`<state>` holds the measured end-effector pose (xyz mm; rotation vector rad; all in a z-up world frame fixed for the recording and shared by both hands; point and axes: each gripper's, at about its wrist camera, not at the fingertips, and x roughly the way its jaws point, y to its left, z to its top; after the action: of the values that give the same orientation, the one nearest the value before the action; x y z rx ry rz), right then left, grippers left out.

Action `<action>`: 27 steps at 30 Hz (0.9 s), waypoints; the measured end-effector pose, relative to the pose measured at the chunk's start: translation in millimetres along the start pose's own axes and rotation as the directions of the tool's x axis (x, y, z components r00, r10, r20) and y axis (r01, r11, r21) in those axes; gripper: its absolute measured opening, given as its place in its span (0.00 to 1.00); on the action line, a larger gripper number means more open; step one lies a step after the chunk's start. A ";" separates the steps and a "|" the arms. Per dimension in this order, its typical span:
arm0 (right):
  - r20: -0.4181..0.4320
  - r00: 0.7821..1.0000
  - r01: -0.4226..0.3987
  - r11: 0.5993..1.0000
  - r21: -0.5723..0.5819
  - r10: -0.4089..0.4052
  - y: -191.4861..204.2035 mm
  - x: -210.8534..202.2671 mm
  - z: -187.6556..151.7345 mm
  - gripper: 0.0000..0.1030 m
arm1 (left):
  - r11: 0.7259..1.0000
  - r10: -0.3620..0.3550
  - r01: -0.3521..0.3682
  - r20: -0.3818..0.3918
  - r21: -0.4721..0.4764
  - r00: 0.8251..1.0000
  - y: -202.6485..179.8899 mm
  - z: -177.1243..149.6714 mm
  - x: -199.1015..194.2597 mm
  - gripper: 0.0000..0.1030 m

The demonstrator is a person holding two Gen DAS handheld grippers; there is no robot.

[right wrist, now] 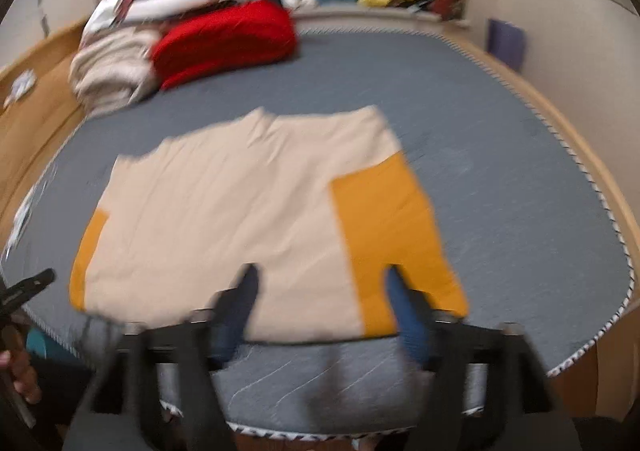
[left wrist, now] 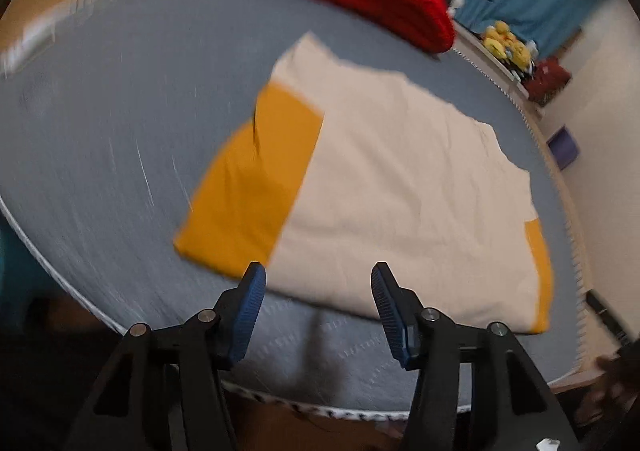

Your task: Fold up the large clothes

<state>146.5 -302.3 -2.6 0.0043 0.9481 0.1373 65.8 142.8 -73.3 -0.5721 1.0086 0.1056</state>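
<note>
Cream-and-mustard garment (right wrist: 240, 219) lies flat on the grey bed (right wrist: 500, 171) – part folded, near the front edge. Left hand-held gripper (left wrist: 318, 307) and right hand-held gripper (right wrist: 320, 303) both hang released just above that edge, holding nothing. Red folded blanket (right wrist: 224, 39) sits well behind.

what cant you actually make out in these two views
- Right tool: motion blur in the right wrist view smears its fingers; whether they touch the cream and mustard garment is unclear.
- Garment type: lying partly folded, so its shape is hidden in both views.
- Pile by the red fabric: blurred; separate pieces can't be told apart.
- Yellow items at the far edge: too small and blurred to identify.
- Left tool: open, holding nothing.
</note>
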 end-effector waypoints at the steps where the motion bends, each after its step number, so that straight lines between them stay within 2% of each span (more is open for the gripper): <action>1: -0.002 1.000 0.000 1.000 -0.016 0.000 5.4 1.9 -5.4 0.71 | 0.998 -0.033 0.032 -0.025 -0.049 0.999 10.0 2.7 8.3 0.50; 3: -0.015 1.000 -0.013 0.999 -0.037 0.012 8.8 11.6 -7.0 0.78 | 0.987 -0.097 0.088 -0.062 -0.136 0.993 26.4 6.2 19.7 0.50; 7: -0.030 0.999 -0.012 1.000 -0.016 0.012 3.2 16.3 -4.2 0.79 | 0.959 -0.130 0.096 -0.110 -0.268 0.985 49.8 1.8 36.4 0.50; 10: 0.000 1.000 -0.013 1.000 -0.002 0.013 3.7 15.7 2.3 0.77 | 0.933 -0.157 0.102 -0.136 -0.345 0.978 63.1 -0.5 44.0 0.50; 11: 0.005 1.000 -0.015 1.000 -0.001 0.015 3.9 15.7 4.3 0.76 | 0.929 -0.160 0.101 -0.139 -0.357 0.977 65.5 -0.9 45.5 0.50; 14: 0.019 1.000 -0.018 1.000 -0.008 0.018 7.2 15.5 9.1 0.62 | 0.914 -0.169 0.106 -0.131 -0.391 0.977 70.5 -0.6 51.0 0.50; 15: 0.020 1.000 -0.018 1.000 -0.011 0.018 8.2 15.6 9.8 0.61 | 0.910 -0.171 0.108 -0.126 -0.400 0.977 72.3 -0.5 53.0 0.50; 21: 0.018 0.998 -0.064 0.997 -0.031 0.065 16.7 16.3 10.3 0.58 | 0.894 -0.176 0.129 -0.071 -0.430 0.982 78.0 4.2 58.8 0.50; 27: 0.008 0.998 -0.065 0.995 -0.076 0.066 25.3 17.5 5.6 0.57 | 0.881 -0.174 0.155 0.000 -0.447 0.985 77.8 11.3 68.4 0.50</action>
<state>158.2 -274.8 -11.8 -0.0339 0.9317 0.2336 85.0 202.6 -156.5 -1.0832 0.9732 0.1773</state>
